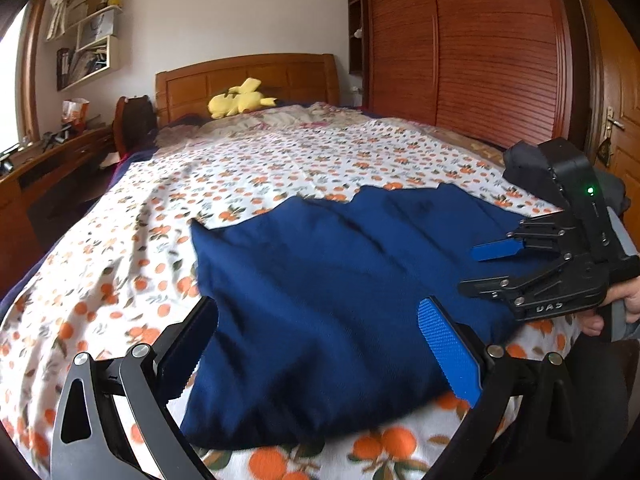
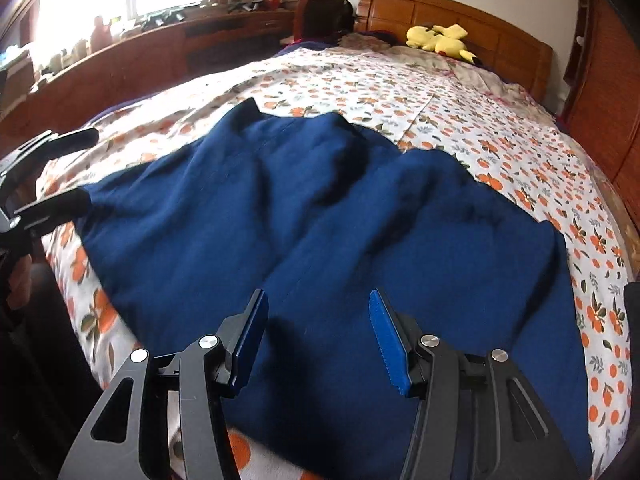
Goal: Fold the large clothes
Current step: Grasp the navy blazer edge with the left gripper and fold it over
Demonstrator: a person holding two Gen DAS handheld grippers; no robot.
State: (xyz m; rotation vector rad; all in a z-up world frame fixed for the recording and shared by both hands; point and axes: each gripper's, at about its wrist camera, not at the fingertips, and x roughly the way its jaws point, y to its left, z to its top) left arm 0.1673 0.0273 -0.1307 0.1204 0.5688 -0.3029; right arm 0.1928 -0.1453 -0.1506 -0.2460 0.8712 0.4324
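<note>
Bedroom daylight falls across a bed whose orange-print sheet (image 1: 280, 160) carries the work. At the far left a wooden desk (image 1: 60, 152) runs under the window; a yellow plush toy (image 1: 240, 100) lies by the headboard (image 1: 248, 76), and a slatted wardrobe (image 1: 480, 40) fills the right wall.

Near the foot of the bed lies the navy garment (image 2: 320, 220), spread roughly flat but rumpled, with soft ridges down its middle and an uneven far edge. Its near hem reaches the bed's edge.

Working left to right, the left gripper (image 1: 320, 344) hangs over the garment's left side with its jaws spread wide and nothing between them. The right gripper (image 2: 316, 340) sits over the middle of the near hem, likewise parted and empty; the left wrist view confirms its blue pads stand apart.

Judging by the single loose layer, no fold looks made yet: the cloth is laid out, and smoothing plus every fold seem left to do.
</note>
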